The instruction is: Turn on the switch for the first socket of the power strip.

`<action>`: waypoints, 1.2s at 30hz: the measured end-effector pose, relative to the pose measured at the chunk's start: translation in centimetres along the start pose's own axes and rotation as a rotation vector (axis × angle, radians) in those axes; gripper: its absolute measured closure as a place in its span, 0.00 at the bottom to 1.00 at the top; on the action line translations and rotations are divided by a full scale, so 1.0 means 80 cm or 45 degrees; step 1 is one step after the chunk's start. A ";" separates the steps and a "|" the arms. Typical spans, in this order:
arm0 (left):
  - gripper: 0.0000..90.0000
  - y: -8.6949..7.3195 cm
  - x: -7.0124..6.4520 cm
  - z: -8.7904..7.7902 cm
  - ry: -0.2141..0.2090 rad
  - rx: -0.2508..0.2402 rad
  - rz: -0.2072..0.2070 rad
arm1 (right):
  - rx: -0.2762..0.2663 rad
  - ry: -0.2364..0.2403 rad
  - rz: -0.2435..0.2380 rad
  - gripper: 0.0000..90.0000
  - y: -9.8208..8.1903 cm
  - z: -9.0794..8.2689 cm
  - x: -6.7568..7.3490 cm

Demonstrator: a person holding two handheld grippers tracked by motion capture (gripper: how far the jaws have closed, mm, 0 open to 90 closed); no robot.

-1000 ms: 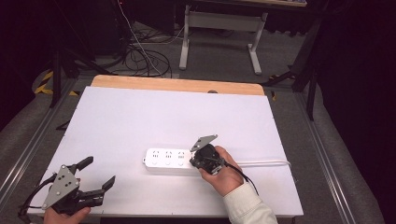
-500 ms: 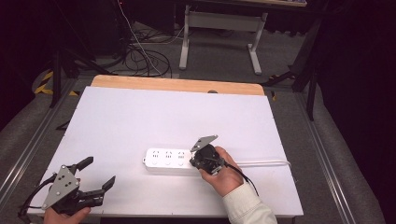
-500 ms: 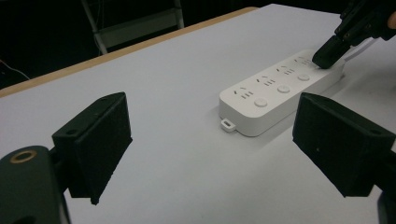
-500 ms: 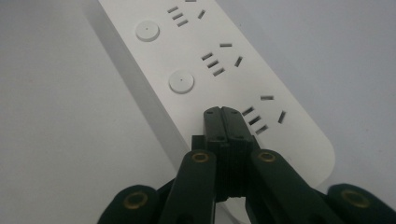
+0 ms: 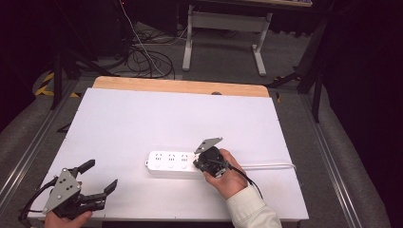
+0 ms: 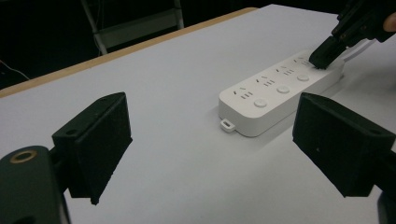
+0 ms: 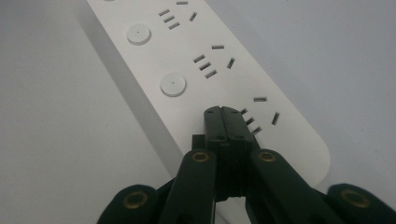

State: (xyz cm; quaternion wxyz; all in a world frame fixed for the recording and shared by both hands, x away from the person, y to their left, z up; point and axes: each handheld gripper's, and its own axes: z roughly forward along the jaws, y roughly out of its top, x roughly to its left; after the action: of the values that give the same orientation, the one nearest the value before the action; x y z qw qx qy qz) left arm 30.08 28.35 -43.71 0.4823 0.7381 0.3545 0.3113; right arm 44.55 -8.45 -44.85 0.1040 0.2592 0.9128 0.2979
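The right gripper [image 7: 223,112], jaws pressed together and empty, touches the power strip [image 5: 171,163] at its last socket. The left gripper [image 5: 93,176] hovers wide open, near the surface [image 5: 166,114] corner, well apart from it

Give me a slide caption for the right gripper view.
Right gripper, fingers closed together, presses its tips onto the white power strip where a round switch button would sit.

Pretty monochrome setup tbh: white power strip [image 5: 173,163] with white round buttons and dark slots, on a white table [image 5: 142,118] with a tan wood edge, black grippers with brass-coloured rivets, and a grey floor [image 5: 228,61].
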 end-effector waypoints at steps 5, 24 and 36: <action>0.14 0.000 0.000 0.000 -0.002 0.004 0.003 | -0.002 -0.007 -0.007 1.00 0.000 0.000 0.002; 0.14 0.000 0.000 0.002 0.004 0.007 -0.005 | -0.184 -0.017 -0.058 1.00 0.019 -0.058 0.009; 0.14 0.000 0.001 0.002 0.003 0.007 -0.007 | -0.245 -0.019 -0.104 1.00 0.025 -0.076 0.014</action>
State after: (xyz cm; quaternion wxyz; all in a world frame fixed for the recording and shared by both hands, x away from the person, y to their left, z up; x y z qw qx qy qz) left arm 30.24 28.32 -43.74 0.4807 0.7380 0.3579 0.3101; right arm 42.33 -9.51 -38.83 0.1472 0.2127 0.8891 0.3777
